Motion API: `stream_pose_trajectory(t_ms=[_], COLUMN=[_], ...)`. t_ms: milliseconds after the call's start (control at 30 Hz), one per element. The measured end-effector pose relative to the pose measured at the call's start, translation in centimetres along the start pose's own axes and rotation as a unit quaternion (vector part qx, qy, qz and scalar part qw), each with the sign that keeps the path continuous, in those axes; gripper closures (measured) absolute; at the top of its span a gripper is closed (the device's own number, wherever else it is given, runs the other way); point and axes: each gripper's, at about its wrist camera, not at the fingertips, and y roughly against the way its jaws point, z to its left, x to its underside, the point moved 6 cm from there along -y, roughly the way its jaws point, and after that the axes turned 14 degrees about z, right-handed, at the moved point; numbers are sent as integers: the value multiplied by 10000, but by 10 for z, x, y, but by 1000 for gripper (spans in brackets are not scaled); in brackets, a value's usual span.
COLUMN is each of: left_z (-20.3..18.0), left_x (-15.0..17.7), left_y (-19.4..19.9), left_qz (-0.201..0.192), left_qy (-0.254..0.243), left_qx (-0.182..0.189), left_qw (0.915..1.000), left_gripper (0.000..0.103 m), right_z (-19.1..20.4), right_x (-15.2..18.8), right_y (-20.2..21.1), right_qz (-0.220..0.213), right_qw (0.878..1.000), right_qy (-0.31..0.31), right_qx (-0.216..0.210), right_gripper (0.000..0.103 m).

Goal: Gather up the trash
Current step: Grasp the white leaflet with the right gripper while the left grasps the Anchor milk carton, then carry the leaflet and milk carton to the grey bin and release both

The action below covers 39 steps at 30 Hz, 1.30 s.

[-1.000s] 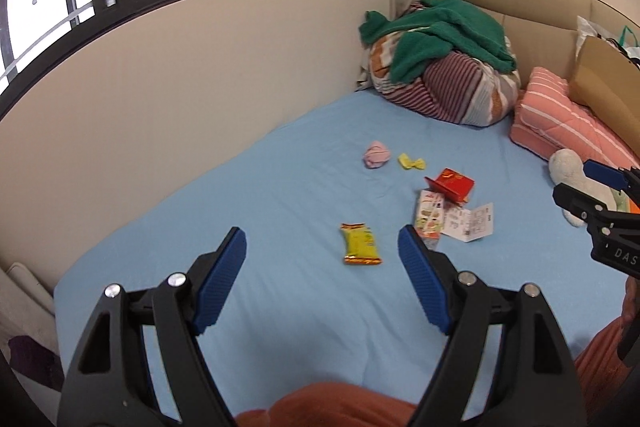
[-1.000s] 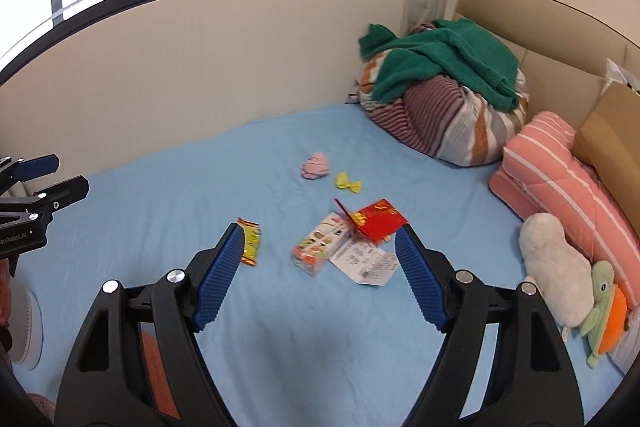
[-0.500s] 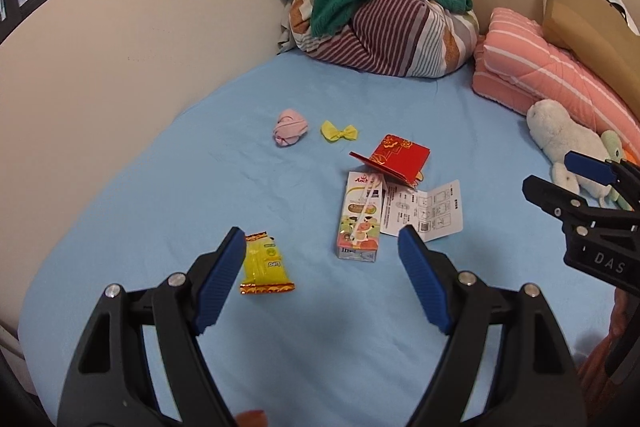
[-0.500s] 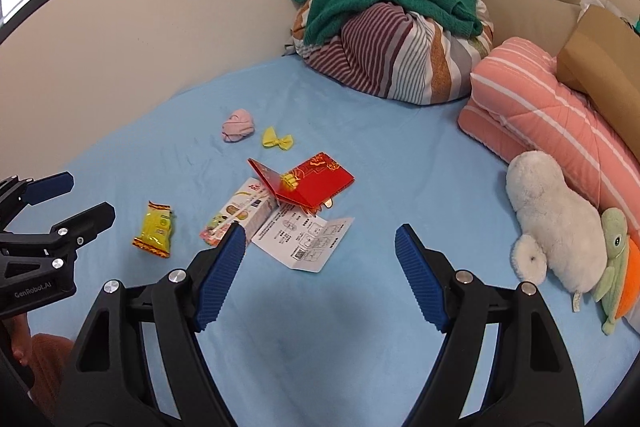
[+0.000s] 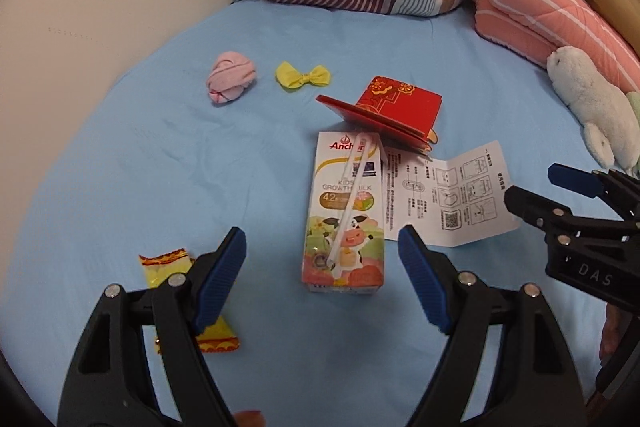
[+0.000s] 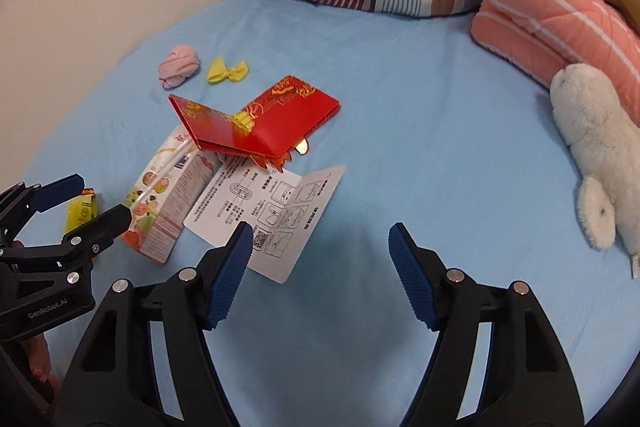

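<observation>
over blue sheet (image 5: 160, 167), left claw (image 5: 322, 267) open by milk carton (image 5: 344, 211); right claw (image 6: 320, 267) open, just closing, empty.

From my right wrist cam, the right gripper (image 6: 320, 271) has been closing a bit, nothing between its jaws, over the blue sheet (image 6: 420, 131). Instruction leaflet (image 6: 276, 215) sits just ahead, touching the milk carton (image 6: 168, 203) and red envelope (image 6: 256, 119).

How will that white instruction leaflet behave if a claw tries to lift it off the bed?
The instruction leaflet is thin creased paper, so it will probably flop and bend. It lies nearly flat on the blue sheet, so catching an edge may be fiddly. It looks very light and may slide when nudged.
</observation>
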Motion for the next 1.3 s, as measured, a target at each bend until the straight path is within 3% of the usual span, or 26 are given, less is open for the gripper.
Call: stream_pose_trajectory(t_ms=[200,267,333,367,467,767,933,1300], left_z=[-7,-9,-10,-11,-12,-20,-23,-1], left_x=[-3,-3,-4,-4,-4,2,17,59], left_y=[-34,-43,-51,-54,-54,-32,-11,81], left_qz=[182,241,297,348,323,219,250,21], left_qy=[-205,-254,-254,-260,-260,-298,-306,146], left_qx=[76,59,88,180,225,227,140,-33], left_qw=[9996,9994,9992,9989,9989,9991,9991,9999], left_gripper=[25,25,32,47,52,52,52,52], right_z=[0,6,12,14,16,18,19,42], right_x=[3,1,0,0,0,7,14,40], right_y=[-36,-41,-41,-40,-37,-14,11,95], right_qz=[351,357,322,310,265,143,41,-377], right_qw=[9985,9984,9984,9982,9979,9978,9977,9947], right_qy=[-141,-13,119,151,206,344,427,751], right_qx=[-385,-437,-459,-493,-556,-548,-520,-590], right_gripper=[50,63,77,81,91,102,103,103])
